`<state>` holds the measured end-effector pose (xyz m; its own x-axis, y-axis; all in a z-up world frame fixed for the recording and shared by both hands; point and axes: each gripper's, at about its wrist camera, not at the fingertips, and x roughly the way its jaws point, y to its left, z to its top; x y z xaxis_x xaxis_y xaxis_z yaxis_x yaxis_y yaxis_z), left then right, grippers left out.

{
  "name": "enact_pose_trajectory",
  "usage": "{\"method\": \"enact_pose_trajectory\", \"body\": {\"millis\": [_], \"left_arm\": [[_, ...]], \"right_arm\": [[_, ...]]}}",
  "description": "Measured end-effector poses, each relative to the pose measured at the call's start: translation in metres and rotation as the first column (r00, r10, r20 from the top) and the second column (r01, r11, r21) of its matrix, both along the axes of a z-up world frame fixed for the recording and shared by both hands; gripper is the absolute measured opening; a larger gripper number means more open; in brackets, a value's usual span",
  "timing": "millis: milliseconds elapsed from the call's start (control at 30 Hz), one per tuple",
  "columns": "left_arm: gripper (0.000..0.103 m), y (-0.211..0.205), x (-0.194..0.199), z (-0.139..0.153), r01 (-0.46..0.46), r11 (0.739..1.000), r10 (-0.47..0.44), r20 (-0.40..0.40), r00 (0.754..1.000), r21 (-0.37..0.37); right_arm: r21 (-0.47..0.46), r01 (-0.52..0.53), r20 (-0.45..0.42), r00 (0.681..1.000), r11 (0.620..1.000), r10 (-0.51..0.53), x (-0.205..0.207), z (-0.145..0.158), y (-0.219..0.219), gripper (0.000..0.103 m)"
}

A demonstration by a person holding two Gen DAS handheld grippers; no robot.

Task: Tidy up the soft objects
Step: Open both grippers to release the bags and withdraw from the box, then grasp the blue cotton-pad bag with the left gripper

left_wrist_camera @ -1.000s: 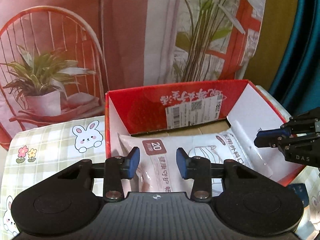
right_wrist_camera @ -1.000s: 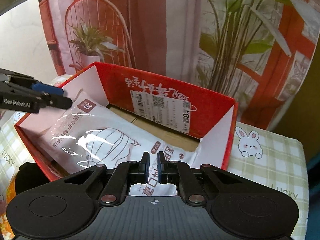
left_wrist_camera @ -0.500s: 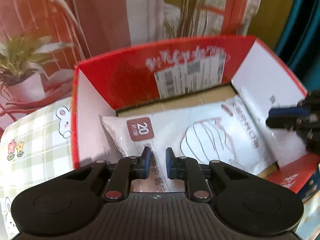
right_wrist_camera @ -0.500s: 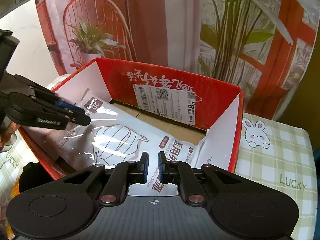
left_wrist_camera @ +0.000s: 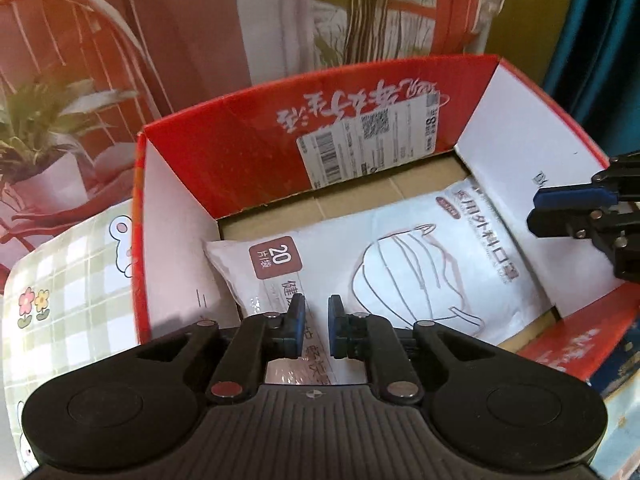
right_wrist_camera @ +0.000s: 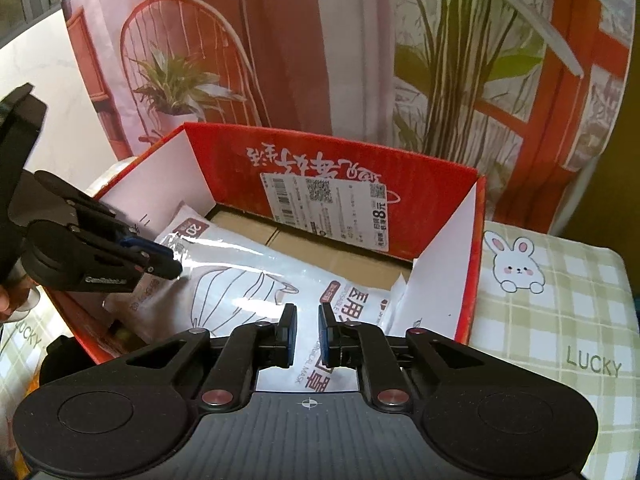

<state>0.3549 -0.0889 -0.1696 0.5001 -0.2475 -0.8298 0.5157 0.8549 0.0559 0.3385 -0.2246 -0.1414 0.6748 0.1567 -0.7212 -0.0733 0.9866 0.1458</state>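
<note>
A white soft pack of face masks lies flat on the floor of an open red cardboard box. The pack and the box also show in the right wrist view. My left gripper hangs over the pack's near edge, its blue pads a narrow gap apart with nothing between them. My right gripper is over the pack's right end, its pads likewise a narrow gap apart and empty. Each gripper shows in the other's view, the right and the left.
The box stands on a green checked cloth with bunny prints. A printed backdrop of a chair and plants hangs just behind the box. A blue object lies beside the box's near right corner.
My left gripper narrowed from wide open to a small gap and moved in over the box. The pack dropped flat onto the box floor. My right gripper opened slightly.
</note>
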Motion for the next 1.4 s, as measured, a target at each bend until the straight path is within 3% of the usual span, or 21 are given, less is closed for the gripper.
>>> {"method": "enact_pose_trajectory", "body": {"millis": [100,167,200,333,400,467,500,567,700,1000,1133,1233,1400], "left_arm": [[0.022,0.001,-0.013,0.011,0.003,1.000,-0.003,0.037,0.999,-0.007],[0.041,0.001,-0.020,0.017,-0.003,1.000,0.003,0.066,0.998,-0.005],[0.044,0.001,-0.025,0.021,-0.005,1.000,0.006,0.084,0.996,-0.006],[0.061,0.004,-0.040,0.033,-0.016,1.000,0.017,0.127,0.992,-0.009],[0.077,0.006,-0.046,0.037,-0.028,0.999,0.030,0.147,0.989,-0.018],[0.099,0.008,-0.055,0.041,-0.040,0.999,0.044,0.164,0.985,-0.024],[0.101,0.009,-0.060,0.043,-0.045,0.998,0.050,0.176,0.983,-0.033],[0.102,0.012,-0.069,0.046,-0.047,0.998,0.055,0.189,0.980,-0.047],[0.103,0.015,-0.089,0.048,-0.068,0.995,0.082,0.208,0.975,-0.072],[0.103,0.023,-0.129,0.037,-0.105,0.964,0.160,0.218,0.963,-0.244],[0.103,0.029,-0.150,0.029,-0.103,0.923,0.193,0.215,0.957,-0.370],[0.103,0.026,-0.162,0.022,-0.126,0.912,0.223,0.217,0.950,-0.389],[0.103,0.013,-0.176,0.007,-0.068,0.932,0.160,0.235,0.959,-0.357]], "right_arm": [[-0.026,0.011,0.013,1.000,1.000,-0.011,-0.006,0.004,0.003,0.019],[-0.040,0.014,0.024,1.000,0.999,-0.013,-0.011,0.008,0.005,0.022],[-0.043,0.017,0.028,0.999,0.999,-0.016,-0.013,0.009,0.006,0.023],[-0.039,0.040,0.056,0.998,0.998,-0.038,-0.026,0.019,0.006,0.045],[-0.031,0.050,0.074,0.996,0.998,-0.048,-0.033,0.023,0.007,0.058],[-0.026,0.056,0.090,0.994,0.998,-0.054,-0.041,0.027,0.007,0.071],[-0.022,0.060,0.099,0.993,0.998,-0.058,-0.045,0.029,0.007,0.075],[-0.009,0.071,0.117,0.991,0.997,-0.069,-0.054,0.032,0.007,0.092],[0.007,0.096,0.151,0.984,0.995,-0.096,-0.072,0.037,0.006,0.103],[0.020,0.176,0.216,0.960,0.984,-0.176,-0.116,0.035,0.005,0.103],[0.020,0.205,0.251,0.946,0.979,-0.203,-0.135,0.030,0.008,0.103],[0.025,0.212,0.265,0.941,0.977,-0.211,-0.146,0.025,0.011,0.103],[-0.029,0.244,0.277,0.934,0.969,-0.226,-0.162,0.012,0.016,0.103]]}}
